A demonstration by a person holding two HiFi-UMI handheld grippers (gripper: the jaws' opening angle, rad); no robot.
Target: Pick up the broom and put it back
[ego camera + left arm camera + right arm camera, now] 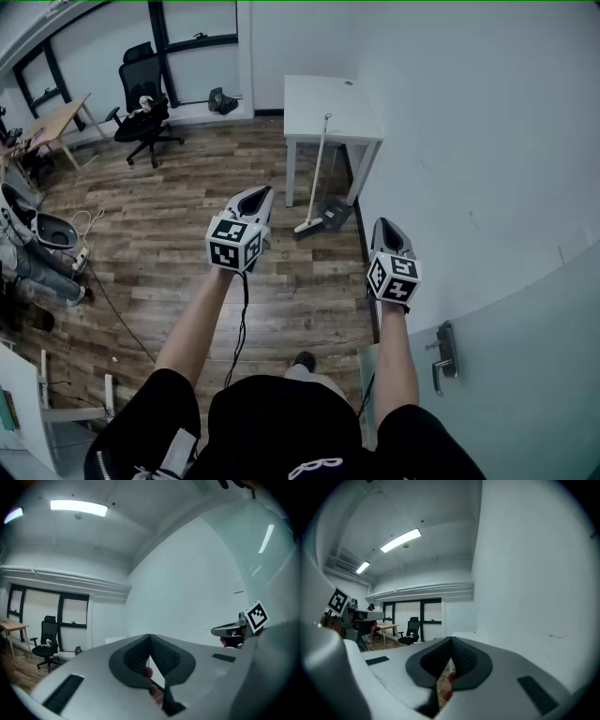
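Note:
The broom (317,173) stands tilted against the front edge of a white table (330,105), its pale handle up and its brush head on the wood floor beside a dark dustpan (335,215). My left gripper (256,196) is held in the air well short of the broom, level, jaws shut with nothing between them (150,639). My right gripper (388,226) hangs near the wall to the broom's right, also shut and empty (451,641). Neither gripper touches the broom.
A white wall runs along the right, with a door and its metal handle (442,361) close by. A black office chair (145,101) and a wooden desk (58,121) stand at the back left. Equipment (37,246) and a cable lie on the floor at left.

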